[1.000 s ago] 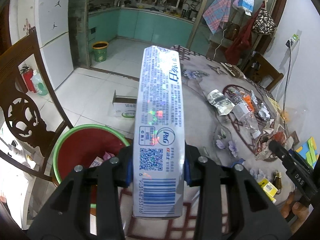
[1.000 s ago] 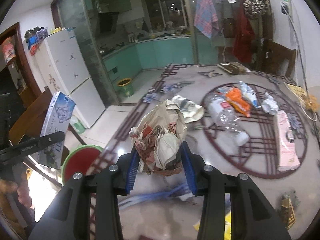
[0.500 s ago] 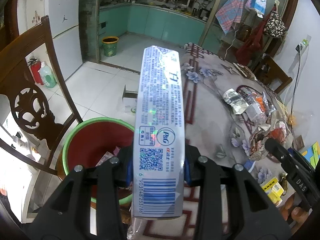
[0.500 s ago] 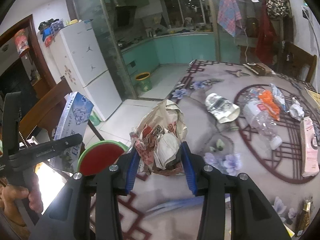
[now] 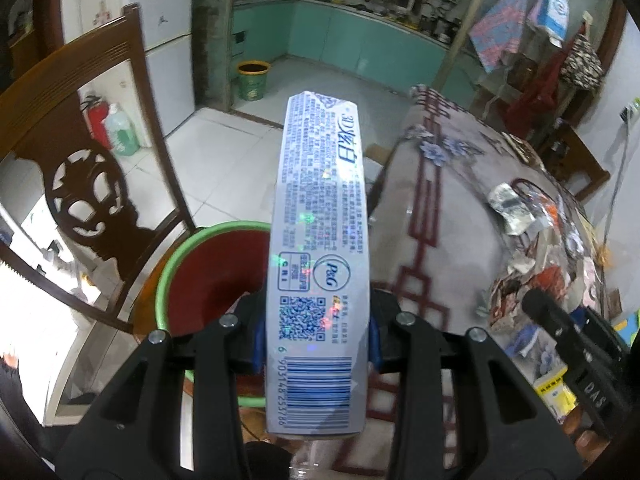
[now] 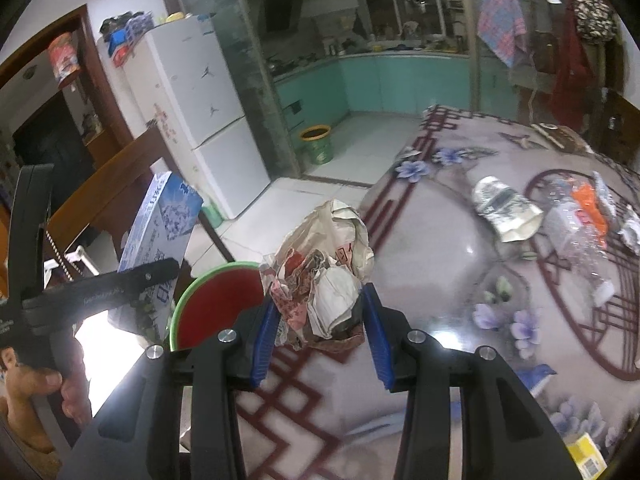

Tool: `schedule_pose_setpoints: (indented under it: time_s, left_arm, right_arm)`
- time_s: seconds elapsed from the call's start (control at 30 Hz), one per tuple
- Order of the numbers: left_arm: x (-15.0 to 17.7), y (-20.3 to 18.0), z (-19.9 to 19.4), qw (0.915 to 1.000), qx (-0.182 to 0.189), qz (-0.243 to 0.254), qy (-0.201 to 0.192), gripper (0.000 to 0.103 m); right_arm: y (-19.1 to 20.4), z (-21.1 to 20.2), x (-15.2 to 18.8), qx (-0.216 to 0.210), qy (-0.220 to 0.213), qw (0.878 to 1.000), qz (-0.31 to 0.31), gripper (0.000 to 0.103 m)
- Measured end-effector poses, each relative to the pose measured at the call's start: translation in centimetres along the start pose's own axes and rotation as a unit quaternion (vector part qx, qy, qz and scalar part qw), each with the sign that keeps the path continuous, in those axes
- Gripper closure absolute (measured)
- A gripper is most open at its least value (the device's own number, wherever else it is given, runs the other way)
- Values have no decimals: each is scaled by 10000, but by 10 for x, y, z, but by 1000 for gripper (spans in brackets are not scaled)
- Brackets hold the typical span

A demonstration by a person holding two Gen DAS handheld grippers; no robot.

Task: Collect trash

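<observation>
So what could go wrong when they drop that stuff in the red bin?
1. The toothpaste box is long and the left tool holds only its lower end, so it might tip and hit the green rim of the bin instead of falling in.
2. The crumpled paper wad in the right tool looks loose and appears to be above the table, not the bin, so bits could drop there.

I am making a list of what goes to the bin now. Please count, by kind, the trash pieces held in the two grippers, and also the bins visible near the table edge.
Toothpaste box, clamped in the left gripper: 1
Crumpled wrapper bundle, clamped in the right gripper: 1
Red bin with green rim beside the table: 1
Total: 3
</observation>
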State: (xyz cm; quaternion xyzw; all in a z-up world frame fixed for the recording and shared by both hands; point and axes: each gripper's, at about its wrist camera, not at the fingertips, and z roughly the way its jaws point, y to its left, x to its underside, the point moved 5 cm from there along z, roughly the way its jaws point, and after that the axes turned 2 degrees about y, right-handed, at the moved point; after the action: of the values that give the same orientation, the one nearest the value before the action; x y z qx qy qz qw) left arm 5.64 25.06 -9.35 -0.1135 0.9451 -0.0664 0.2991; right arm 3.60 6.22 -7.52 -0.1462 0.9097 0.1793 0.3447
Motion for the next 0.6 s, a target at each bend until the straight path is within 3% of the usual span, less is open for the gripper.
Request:
schedule_pose_setpoints:
  time_s: [0.6]
  left_arm:
    - [4, 51, 13, 9983, -451, -333, 182, 67]
  right_arm:
    - [83, 91, 24, -563, 768, 9919, -842, 62]
